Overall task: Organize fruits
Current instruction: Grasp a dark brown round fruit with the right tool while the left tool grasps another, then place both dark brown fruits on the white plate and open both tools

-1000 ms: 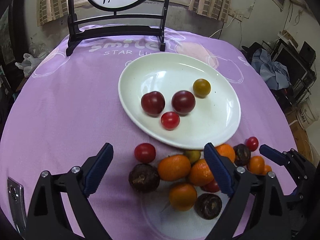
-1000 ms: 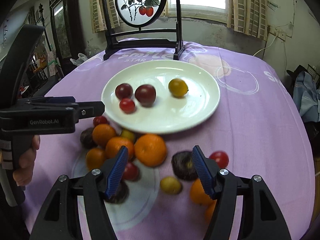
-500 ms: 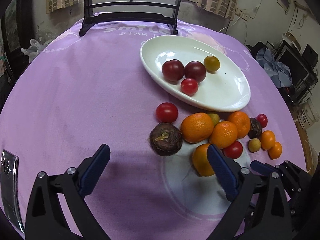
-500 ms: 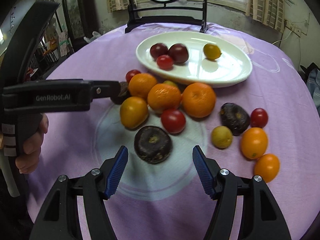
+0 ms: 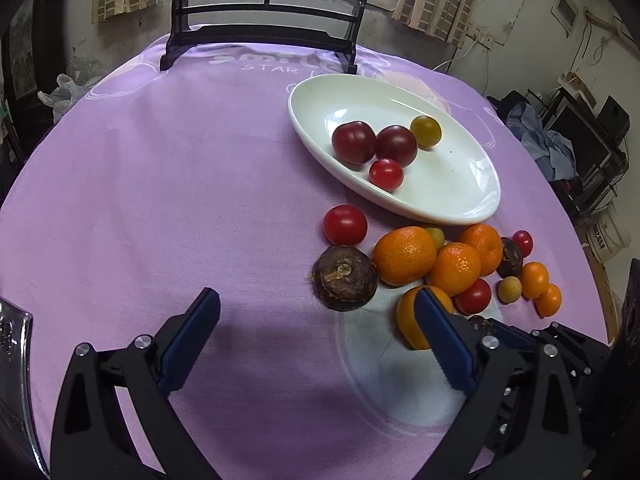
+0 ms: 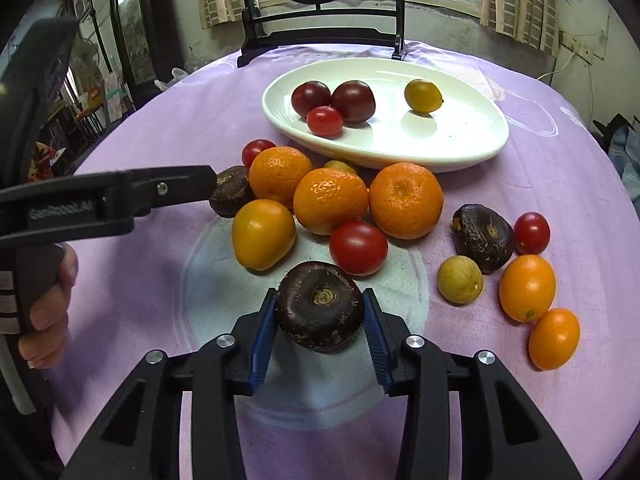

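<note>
A white oval plate (image 6: 460,132) (image 5: 444,176) holds two dark red tomatoes, one small red tomato and a yellowish one. In front of it lies a pile of oranges (image 6: 330,200), red tomatoes (image 6: 358,248), small yellow fruits and dark brown water chestnuts. My right gripper (image 6: 320,304) has its jaws closing on the nearest dark water chestnut (image 6: 320,300), and both blue pads touch its sides. My left gripper (image 5: 316,300) stands wide open over the cloth, just short of another chestnut (image 5: 344,276), with nothing between its fingers.
The round table wears a purple cloth (image 5: 180,200). A black framed screen stand (image 5: 260,36) rises at the far edge. One finger of the left gripper (image 6: 176,186) reaches in beside the pile, with a person's hand (image 6: 44,304) on its handle. A metal object (image 5: 12,352) lies at left.
Both grippers came down and back from the plate to the loose pile. The right jaws narrowed from wide apart onto the dark water chestnut. The left jaws stayed wide.
</note>
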A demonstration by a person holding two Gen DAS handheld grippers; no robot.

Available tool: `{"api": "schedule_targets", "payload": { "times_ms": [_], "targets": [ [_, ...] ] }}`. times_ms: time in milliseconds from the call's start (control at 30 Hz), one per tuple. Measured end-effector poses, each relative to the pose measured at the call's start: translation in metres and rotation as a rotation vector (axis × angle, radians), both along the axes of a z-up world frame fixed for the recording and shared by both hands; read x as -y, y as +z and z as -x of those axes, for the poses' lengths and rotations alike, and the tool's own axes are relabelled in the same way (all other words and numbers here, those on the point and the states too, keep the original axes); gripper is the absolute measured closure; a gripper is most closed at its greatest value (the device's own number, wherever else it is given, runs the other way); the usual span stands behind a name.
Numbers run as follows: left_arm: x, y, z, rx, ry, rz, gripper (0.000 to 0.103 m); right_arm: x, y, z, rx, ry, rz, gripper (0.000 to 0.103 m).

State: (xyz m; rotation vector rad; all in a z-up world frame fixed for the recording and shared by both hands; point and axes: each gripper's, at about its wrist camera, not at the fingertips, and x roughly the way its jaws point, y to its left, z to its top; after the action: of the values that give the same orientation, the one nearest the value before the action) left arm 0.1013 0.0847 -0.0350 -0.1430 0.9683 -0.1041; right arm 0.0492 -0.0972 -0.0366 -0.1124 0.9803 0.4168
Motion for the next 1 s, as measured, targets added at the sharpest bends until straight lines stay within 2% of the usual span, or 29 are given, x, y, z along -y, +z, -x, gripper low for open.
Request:
{"api": "schedule_targets", "payload": {
  "times_ms": [267, 433, 500, 600, 700, 833, 867, 1000],
  "targets": [
    [-0.005, -0.002, 0.006, 0.004, -0.011, -0.088, 0.008, 0.019, 0.004, 0.002, 0.000, -0.015, -0.080, 0.061],
    [0.006, -0.013, 0.004, -0.021, -0.065, -0.193, 0.010, 0.023, 0.006, 0.004, 0.004, 0.003, -0.126, 0.061],
    [0.010, -0.018, -0.001, -0.043, -0.085, -0.200, 0.021, 0.024, 0.007, 0.005, 0.004, 0.011, -0.139, 0.061],
    [0.018, -0.027, -0.011, -0.076, -0.106, -0.206, 0.023, 0.026, 0.008, 0.007, 0.006, 0.020, -0.157, 0.061],
    [0.025, -0.027, -0.020, -0.064, -0.107, -0.213, 0.025, 0.028, 0.008, 0.007, -0.001, 0.027, -0.173, 0.061],
    [0.031, -0.024, -0.030, -0.055, -0.128, -0.175, 0.049, 0.030, 0.008, 0.006, -0.008, 0.025, -0.181, 0.061],
    [0.033, -0.024, -0.029, -0.051, -0.136, -0.169, 0.062, 0.031, 0.008, 0.006, -0.007, 0.024, -0.182, 0.061],
    [0.033, -0.020, -0.024, -0.059, -0.116, -0.143, 0.062, 0.033, 0.008, 0.005, 0.000, 0.016, -0.187, 0.061]
  ]
}}
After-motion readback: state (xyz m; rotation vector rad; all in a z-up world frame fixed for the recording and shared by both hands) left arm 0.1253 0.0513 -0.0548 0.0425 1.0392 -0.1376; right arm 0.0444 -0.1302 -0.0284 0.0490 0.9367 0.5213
